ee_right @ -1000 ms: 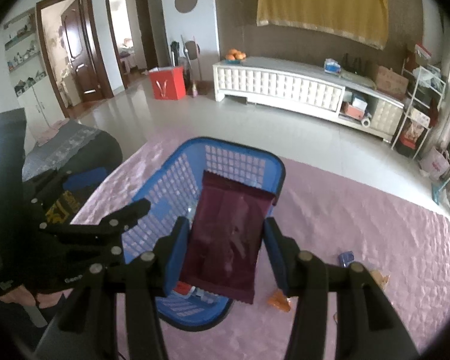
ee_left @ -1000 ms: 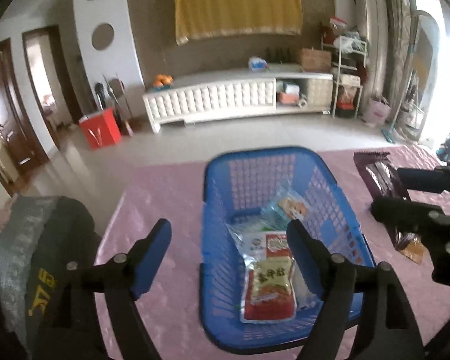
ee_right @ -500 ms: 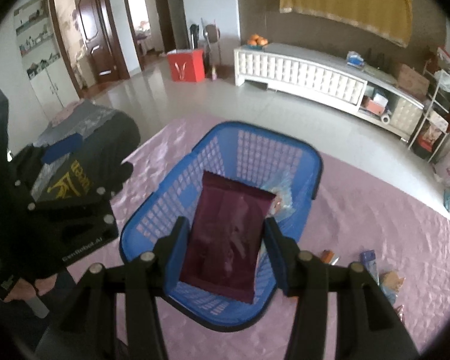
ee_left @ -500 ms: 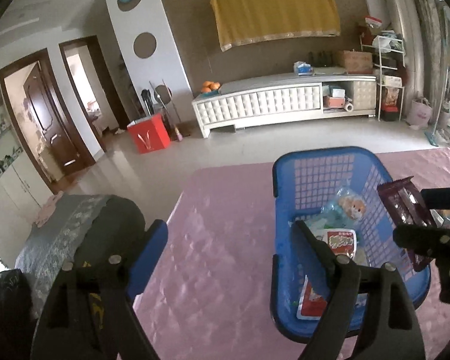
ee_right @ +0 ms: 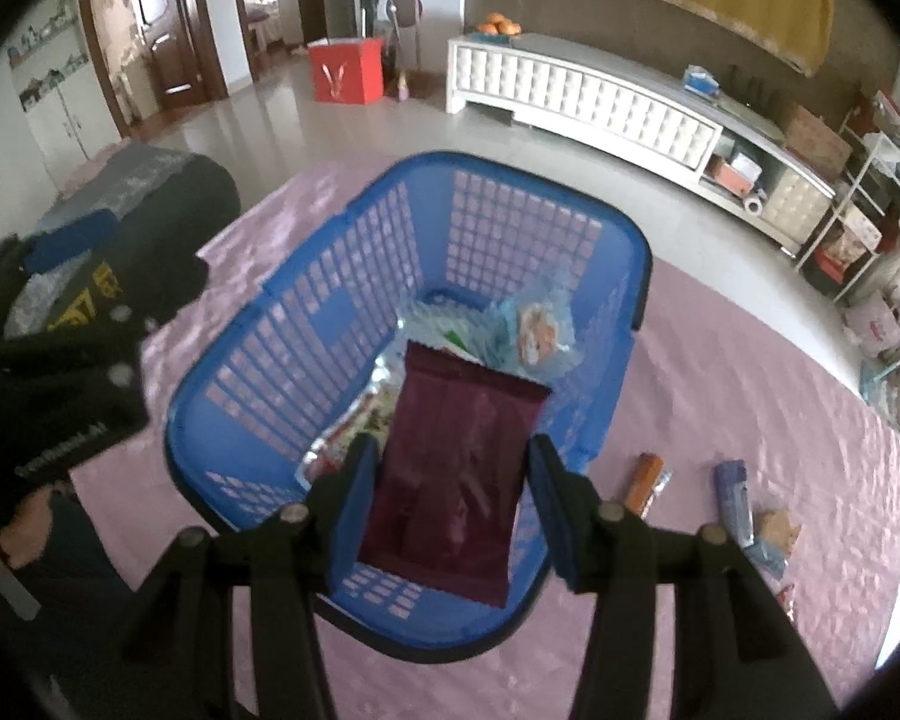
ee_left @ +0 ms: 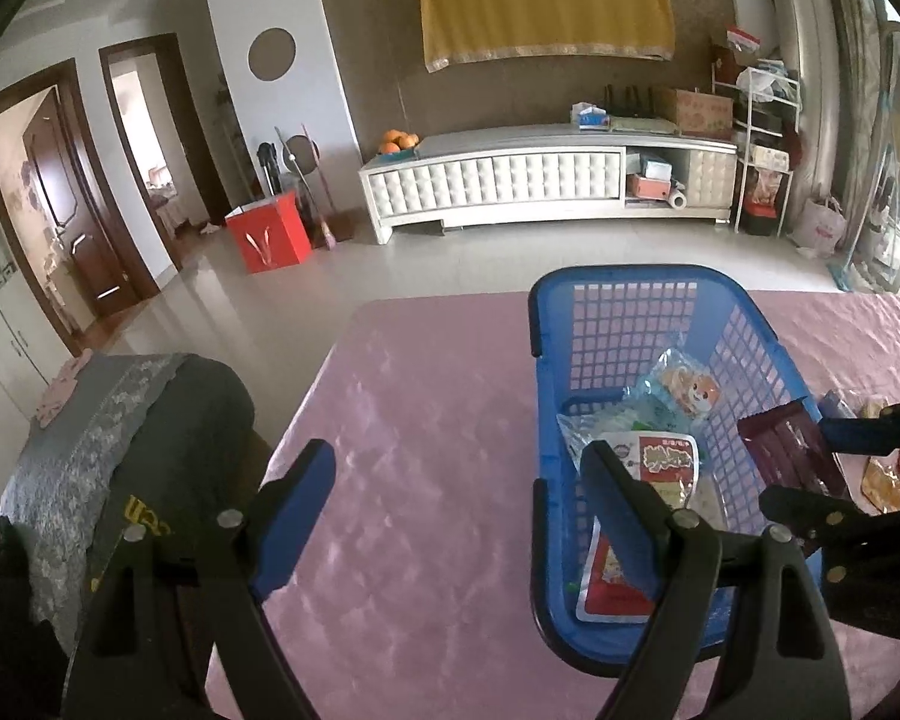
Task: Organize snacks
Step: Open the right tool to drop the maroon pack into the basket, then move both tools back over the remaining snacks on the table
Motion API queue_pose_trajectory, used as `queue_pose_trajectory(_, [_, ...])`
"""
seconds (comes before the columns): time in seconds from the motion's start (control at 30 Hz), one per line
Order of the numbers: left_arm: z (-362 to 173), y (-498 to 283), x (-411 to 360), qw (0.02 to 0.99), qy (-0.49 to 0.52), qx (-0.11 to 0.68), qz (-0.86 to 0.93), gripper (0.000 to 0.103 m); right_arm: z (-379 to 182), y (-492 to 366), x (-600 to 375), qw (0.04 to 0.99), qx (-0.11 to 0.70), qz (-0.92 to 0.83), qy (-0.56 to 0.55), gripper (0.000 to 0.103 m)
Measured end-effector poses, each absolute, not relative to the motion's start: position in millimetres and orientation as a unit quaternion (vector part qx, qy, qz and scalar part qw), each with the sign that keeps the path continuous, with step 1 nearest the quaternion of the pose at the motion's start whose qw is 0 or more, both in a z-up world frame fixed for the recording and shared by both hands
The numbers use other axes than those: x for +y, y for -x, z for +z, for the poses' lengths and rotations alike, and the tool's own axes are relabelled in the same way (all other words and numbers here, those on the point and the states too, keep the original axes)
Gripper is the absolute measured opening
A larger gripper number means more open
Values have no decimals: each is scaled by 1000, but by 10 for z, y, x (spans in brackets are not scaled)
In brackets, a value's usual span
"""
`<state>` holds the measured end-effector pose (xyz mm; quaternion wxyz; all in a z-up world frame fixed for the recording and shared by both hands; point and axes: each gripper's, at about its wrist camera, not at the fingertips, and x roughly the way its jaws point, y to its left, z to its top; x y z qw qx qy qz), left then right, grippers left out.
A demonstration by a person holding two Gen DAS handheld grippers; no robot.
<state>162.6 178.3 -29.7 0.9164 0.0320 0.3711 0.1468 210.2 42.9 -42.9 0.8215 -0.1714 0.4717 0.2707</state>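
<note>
Your right hand-held gripper (ee_right: 450, 495), its jaws just easing apart, holds the maroon snack packet (ee_right: 450, 468) over the blue basket (ee_right: 306, 306) at frame centre. Your left hand-held gripper (ee_left: 456, 492) hangs released above the pink table (ee_left: 420, 420).

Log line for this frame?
phase: placing | right gripper: maroon packet between jaws, just opening, over blue basket | left gripper: open, empty

A blue lattice-walled plastic basket (ee_right: 342, 300) stands on the pink cloth, holding several snack packets: a red-and-white pouch (ee_left: 660, 468) at its 6 o'clock end and clear bags with a cartoon print (ee_right: 534, 324) toward 12 o'clock. A flat maroon foil packet (ee_right: 456, 468) hangs over the basket's 6 o'clock end, above the others. Small wrapped bars (ee_right: 732, 492) lie on the cloth at the basket's 3 o'clock.
</note>
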Motion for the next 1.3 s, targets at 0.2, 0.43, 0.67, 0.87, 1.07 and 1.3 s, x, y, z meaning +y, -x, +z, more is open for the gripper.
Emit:
queue_pose_trajectory(0.2, [-279, -1567, 1703, 915, -35, 378, 138, 82, -484, -2044, 401, 822, 472, 255, 193, 81])
queue_pose_trajectory(0.43, [-127, -1463, 1481, 920, -39, 371, 115, 82, -209, -1917, 207, 840, 443, 263, 169, 82])
queue_pose_trajectory(0.67, [84, -1351, 1099, 930, -43, 355, 89, 82, 98, -1809, -198, 868, 409, 249, 133, 82])
queue_pose_trajectory(0.87, [234, -1365, 663, 935, -50, 346, 54, 82, 264, -1750, -601, 882, 398, 225, 116, 82])
queue_pose_trajectory(1.07, [307, -1403, 234, 938, -58, 341, 21, 82, 358, -1681, -1005, 901, 381, 186, 93, 94])
queue_pose_trajectory(1.3, [311, -1494, -256, 940, -75, 334, -20, 83, 400, -1681, -1502, 916, 367, 143, 80, 98])
